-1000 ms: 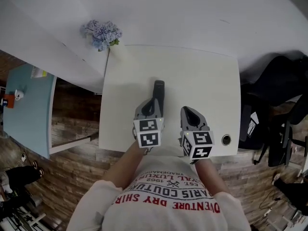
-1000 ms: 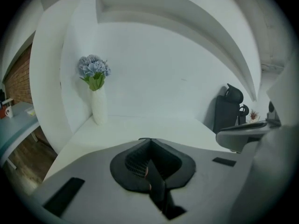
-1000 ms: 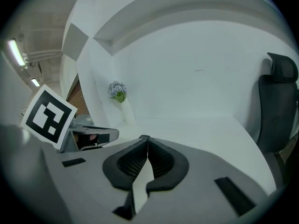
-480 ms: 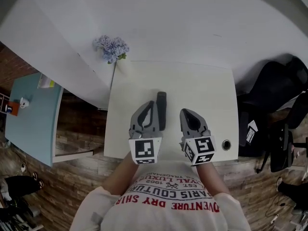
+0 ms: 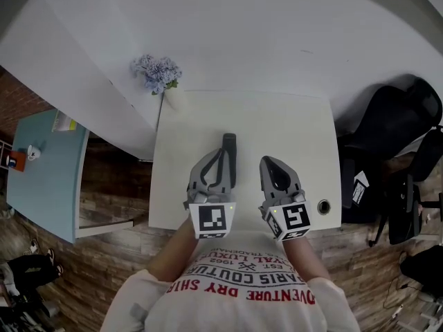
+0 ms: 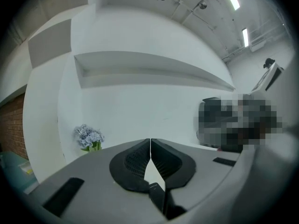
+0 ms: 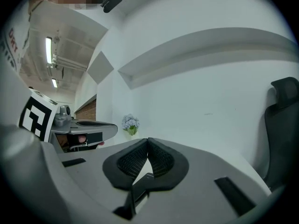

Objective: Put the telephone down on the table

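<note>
The telephone, a dark slim handset, lies flat on the white table, pointing away from me. My left gripper hovers just left of it and partly covers its near end. In the left gripper view its jaws are shut tip to tip with nothing between them, and the handset is out of sight. My right gripper is to the right of the handset, apart from it. Its jaws are also shut and empty. The left gripper shows at the left of the right gripper view.
A small vase of blue flowers stands at the table's far left corner by the white wall. A round cable hole is at the near right edge. A black chair is to the right, and a light-blue table to the left.
The left gripper has drawn back a little toward me, away from the handset's far end. The handset stays on the table. Both grippers stay shut.
</note>
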The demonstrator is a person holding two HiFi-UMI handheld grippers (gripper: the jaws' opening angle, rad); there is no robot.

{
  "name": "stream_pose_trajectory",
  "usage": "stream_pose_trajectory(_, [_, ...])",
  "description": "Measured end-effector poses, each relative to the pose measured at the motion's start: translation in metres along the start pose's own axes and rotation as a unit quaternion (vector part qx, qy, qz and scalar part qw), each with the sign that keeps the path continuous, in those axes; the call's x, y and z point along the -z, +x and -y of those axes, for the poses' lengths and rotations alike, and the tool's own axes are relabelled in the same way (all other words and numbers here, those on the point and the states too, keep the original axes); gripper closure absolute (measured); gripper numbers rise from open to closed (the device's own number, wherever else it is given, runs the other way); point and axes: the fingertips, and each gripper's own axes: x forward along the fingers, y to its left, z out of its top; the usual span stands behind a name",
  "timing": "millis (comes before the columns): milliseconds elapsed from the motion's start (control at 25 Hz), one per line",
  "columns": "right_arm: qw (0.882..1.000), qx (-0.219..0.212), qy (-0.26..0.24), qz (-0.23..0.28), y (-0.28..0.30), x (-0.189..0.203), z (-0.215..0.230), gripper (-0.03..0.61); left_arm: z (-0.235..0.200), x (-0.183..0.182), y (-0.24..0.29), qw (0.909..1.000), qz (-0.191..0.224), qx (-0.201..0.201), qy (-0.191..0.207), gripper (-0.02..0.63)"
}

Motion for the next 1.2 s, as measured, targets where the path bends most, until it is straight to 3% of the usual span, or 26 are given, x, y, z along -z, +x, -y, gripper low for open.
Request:
stream_pose_trajectory(480, [1.0, 0.0, -0.015, -0.018, 0.003, 0.006, 0.007, 0.554, 0.006, -0.001, 0.007, 0.9991, 0.009, 0.013, -0.039, 0.589])
stream_pose_trajectory(640, [0.999, -0.004, -0.02, -0.025, 0.003, 0.008, 0.007, 0.554, 0.012, 0.0, 0.006, 0.9994, 0.004, 0.023, -0.024, 0.589])
stream_pose_trajectory(1200, [0.998, 0.013, -0.026, -0.048, 0.002, 0.018, 0.023, 0.554, 0.017, 0.015, 0.016, 0.9986, -0.028, 0.012, -0.043, 0.588])
